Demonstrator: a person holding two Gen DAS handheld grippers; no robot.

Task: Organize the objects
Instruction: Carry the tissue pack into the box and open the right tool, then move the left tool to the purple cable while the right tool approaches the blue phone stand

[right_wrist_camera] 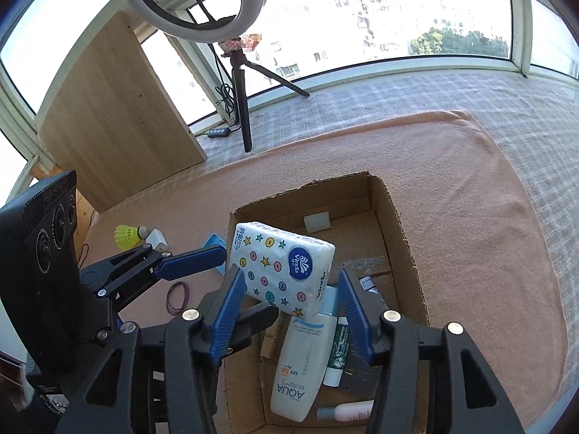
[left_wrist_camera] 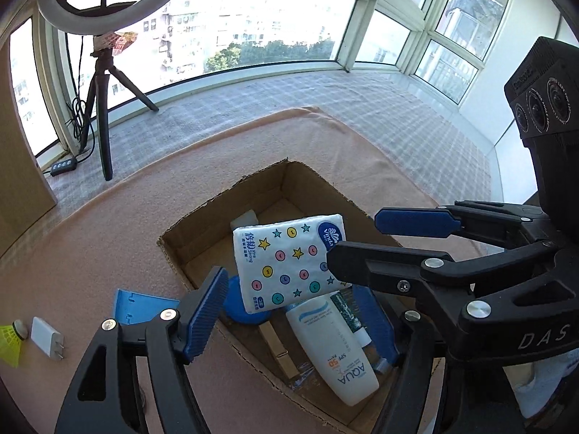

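Note:
A white Vinda tissue pack (left_wrist_camera: 289, 264) (right_wrist_camera: 284, 267) with stars and dots hangs tilted over the open cardboard box (left_wrist_camera: 224, 195) (right_wrist_camera: 401, 231). It lies between the wide-apart fingers of both grippers, and I cannot see either finger pressing it. My left gripper (left_wrist_camera: 293, 311) is open over the box's near side. My right gripper (right_wrist_camera: 289, 311) is open, its fingers spread wider than the pack; it shows from the side in the left wrist view (left_wrist_camera: 362, 242). In the box lie a white AQUA sunscreen bottle (left_wrist_camera: 333, 350) (right_wrist_camera: 304, 365), a wooden clothespin (left_wrist_camera: 278, 350), a blue lid (left_wrist_camera: 239, 303) and a green tube (right_wrist_camera: 338, 354).
On the pink blanket (right_wrist_camera: 452, 188) left of the box lie a yellow shuttlecock (right_wrist_camera: 126, 233), a white charger plug (left_wrist_camera: 47, 338), a blue plastic piece (left_wrist_camera: 137, 305) and a rubber band (right_wrist_camera: 177, 294). A ring light on a tripod (right_wrist_camera: 242, 101) and a wooden board (right_wrist_camera: 115, 115) stand behind.

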